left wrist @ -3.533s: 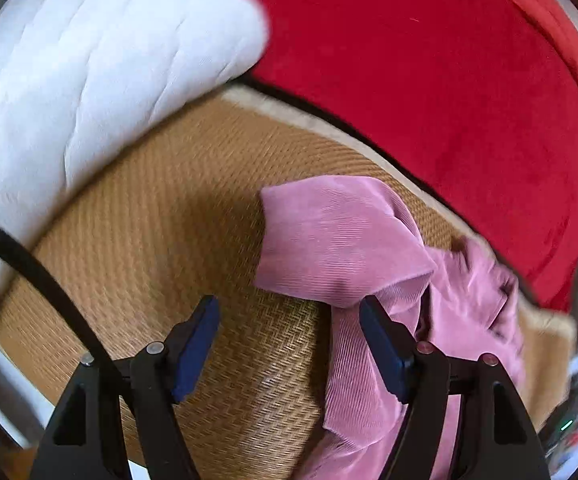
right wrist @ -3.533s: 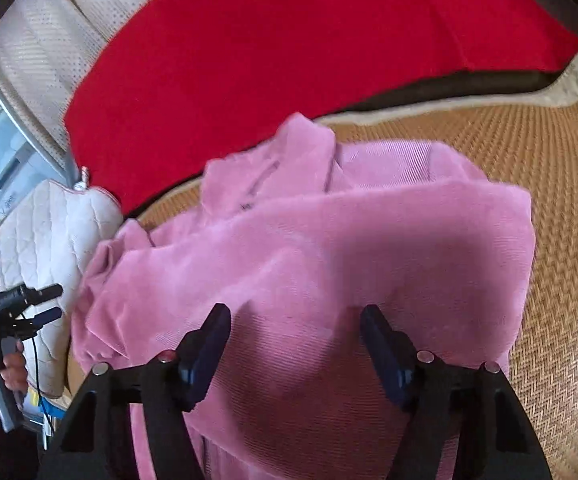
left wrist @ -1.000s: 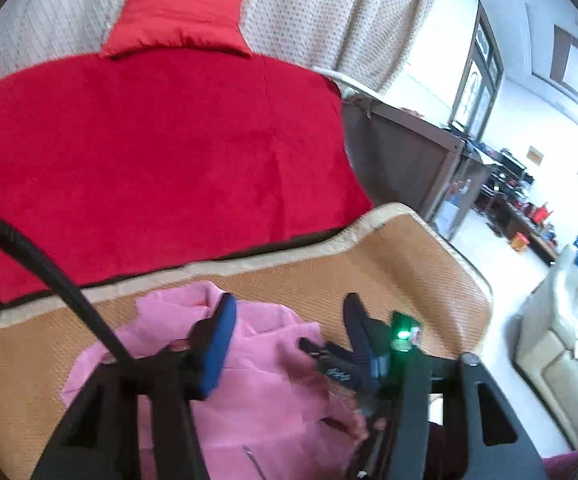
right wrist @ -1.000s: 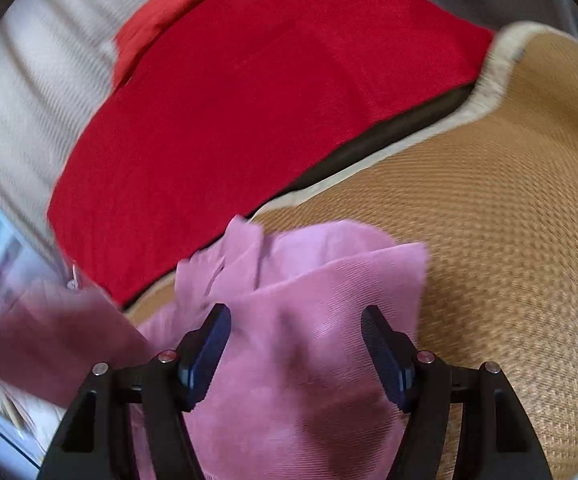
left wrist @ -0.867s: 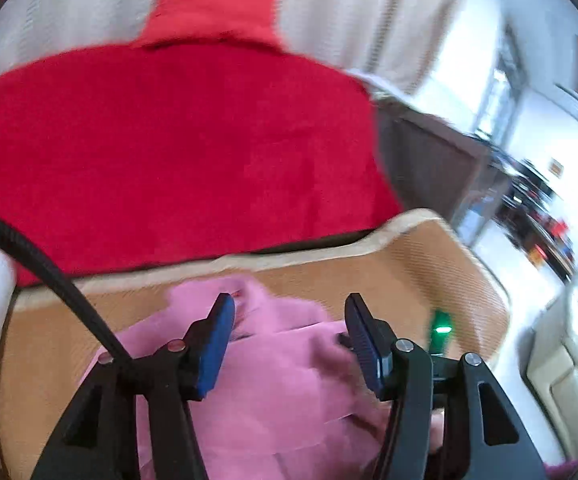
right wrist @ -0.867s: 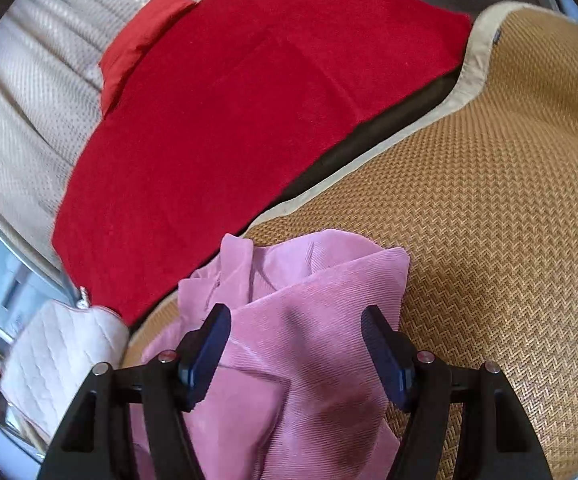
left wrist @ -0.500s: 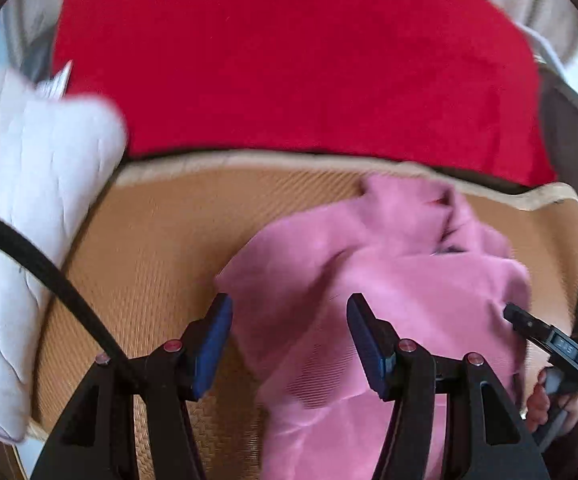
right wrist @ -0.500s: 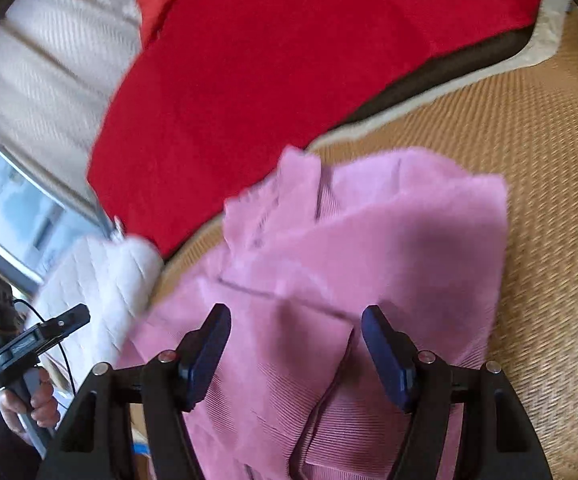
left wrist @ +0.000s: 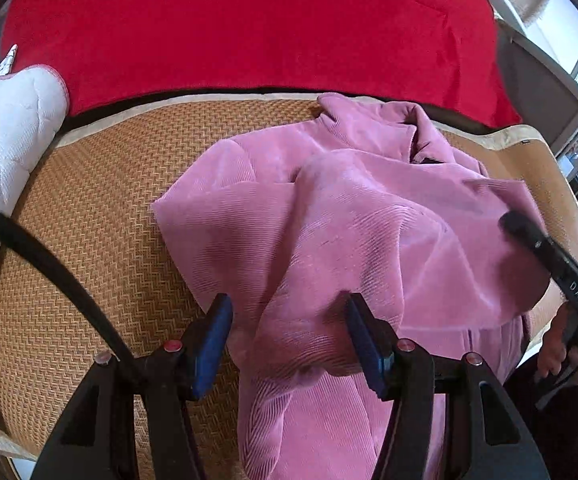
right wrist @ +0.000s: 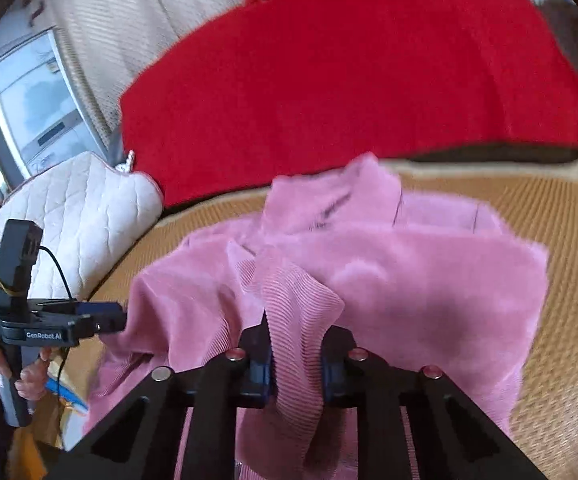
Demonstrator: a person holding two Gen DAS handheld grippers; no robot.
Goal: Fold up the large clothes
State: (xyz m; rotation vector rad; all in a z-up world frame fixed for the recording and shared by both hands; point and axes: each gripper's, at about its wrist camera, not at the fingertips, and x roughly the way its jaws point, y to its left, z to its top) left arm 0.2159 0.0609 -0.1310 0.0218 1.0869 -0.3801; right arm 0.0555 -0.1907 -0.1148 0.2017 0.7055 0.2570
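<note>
A pink corduroy garment (left wrist: 353, 216) lies crumpled on a woven straw mat (left wrist: 89, 216); its collar points toward the red backrest. My left gripper (left wrist: 287, 340) is open, its blue pads on either side of a raised fold at the garment's near edge. In the right wrist view the garment (right wrist: 429, 280) fills the middle, and my right gripper (right wrist: 295, 364) is shut on a bunched fold of it. The left gripper (right wrist: 101, 320) shows at that view's left edge of the cloth. The right gripper's finger (left wrist: 545, 248) shows over the garment's right side.
A red cushion (left wrist: 249, 28) backs the seat behind the mat. A white quilted cushion (left wrist: 5, 128) lies at the left; it also shows in the right wrist view (right wrist: 81, 216). A window (right wrist: 37, 108) is at the far left. Furniture (left wrist: 537, 80) stands beyond the mat's right end.
My right gripper has shut on a fold of the pink garment. My left gripper has come down closer to the garment's near edge, still open.
</note>
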